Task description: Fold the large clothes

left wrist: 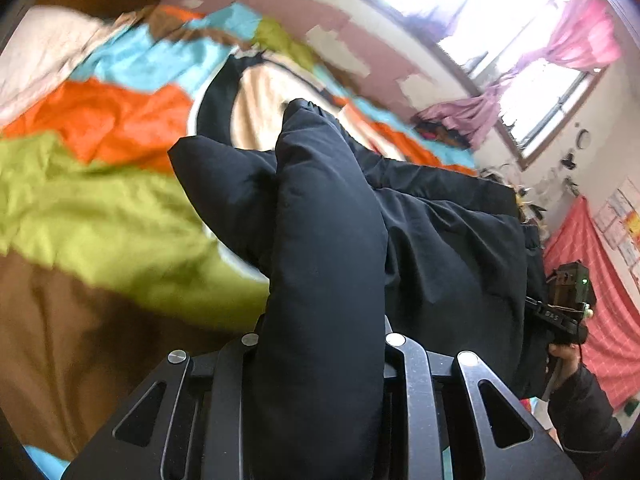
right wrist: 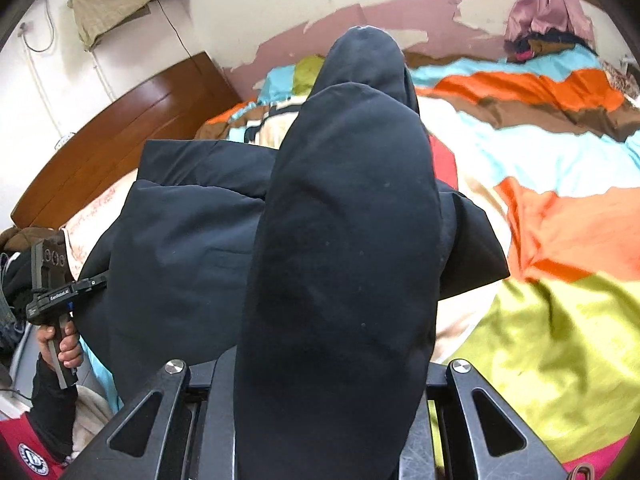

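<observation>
A large black padded jacket lies across the bed, partly lifted. My left gripper is shut on a thick fold of the jacket that bulges up between its fingers and hides the tips. My right gripper is shut on another thick fold of the same jacket, tips hidden too. The right gripper also shows in the left wrist view, at the jacket's right edge. The left gripper shows in the right wrist view, at the jacket's left edge.
A quilt with orange, green, blue and brown patches covers the bed. A wooden headboard stands at the far left. A window with pink curtains and a peeling wall are behind. A clothes pile sits at the bed's far side.
</observation>
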A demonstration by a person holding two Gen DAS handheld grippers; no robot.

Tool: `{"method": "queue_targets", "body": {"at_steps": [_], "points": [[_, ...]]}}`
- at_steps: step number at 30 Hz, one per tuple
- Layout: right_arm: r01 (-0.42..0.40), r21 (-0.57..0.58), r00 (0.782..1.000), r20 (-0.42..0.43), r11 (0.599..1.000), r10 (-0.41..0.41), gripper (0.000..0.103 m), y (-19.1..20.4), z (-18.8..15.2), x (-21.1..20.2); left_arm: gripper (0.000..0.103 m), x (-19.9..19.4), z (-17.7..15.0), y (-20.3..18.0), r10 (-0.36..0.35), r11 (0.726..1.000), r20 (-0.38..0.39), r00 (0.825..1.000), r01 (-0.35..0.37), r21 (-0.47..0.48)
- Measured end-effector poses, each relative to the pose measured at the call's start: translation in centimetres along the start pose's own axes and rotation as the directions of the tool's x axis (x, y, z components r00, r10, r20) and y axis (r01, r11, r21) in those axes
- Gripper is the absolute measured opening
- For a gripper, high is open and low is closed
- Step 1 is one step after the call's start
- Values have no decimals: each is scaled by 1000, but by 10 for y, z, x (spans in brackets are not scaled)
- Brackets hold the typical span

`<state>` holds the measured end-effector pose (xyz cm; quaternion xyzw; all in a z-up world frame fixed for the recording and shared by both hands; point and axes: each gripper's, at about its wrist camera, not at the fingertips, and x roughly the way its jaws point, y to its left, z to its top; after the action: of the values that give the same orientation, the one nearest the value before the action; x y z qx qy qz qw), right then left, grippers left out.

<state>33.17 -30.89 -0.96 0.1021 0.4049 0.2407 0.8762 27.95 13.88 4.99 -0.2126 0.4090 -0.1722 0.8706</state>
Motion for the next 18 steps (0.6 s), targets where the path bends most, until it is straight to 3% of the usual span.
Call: {"method": "queue_targets", "body": {"at_steps": [3, 5, 8, 9, 12, 14, 18], "points": [[47, 35, 998, -54, 998, -45, 23, -7, -16, 28, 22, 22, -7, 12, 71, 997, -37, 997, -71, 2], [106, 62, 993, -53, 992, -103, 26, -16, -26, 41, 26, 25, -6, 19, 61, 998, -30, 998, -62, -23], [93, 148, 995, -59, 985, -85, 33, -38, -31, 49, 36, 25, -5, 28, 66, 994, -41, 997, -69, -81], [95, 151, 994, -59, 984, -87, 35, -40, -32, 49, 43, 27, -5, 30, 90, 991, -47, 995, -94, -93], [152, 110, 987, -65, 982, -145, 58, -32, -36, 42, 59, 31, -3, 33, 155, 978, -57, 986, -161, -130], [176, 73, 984, -48, 982, -172, 86, -27, -38, 39, 63, 27, -2, 41, 171, 972, -44, 984, -175, -155], [281, -11, 959, -22, 960, -281, 97, -18, -46, 31, 77, 14, 0, 44, 202, 962, 6, 979, -198, -186]]}}
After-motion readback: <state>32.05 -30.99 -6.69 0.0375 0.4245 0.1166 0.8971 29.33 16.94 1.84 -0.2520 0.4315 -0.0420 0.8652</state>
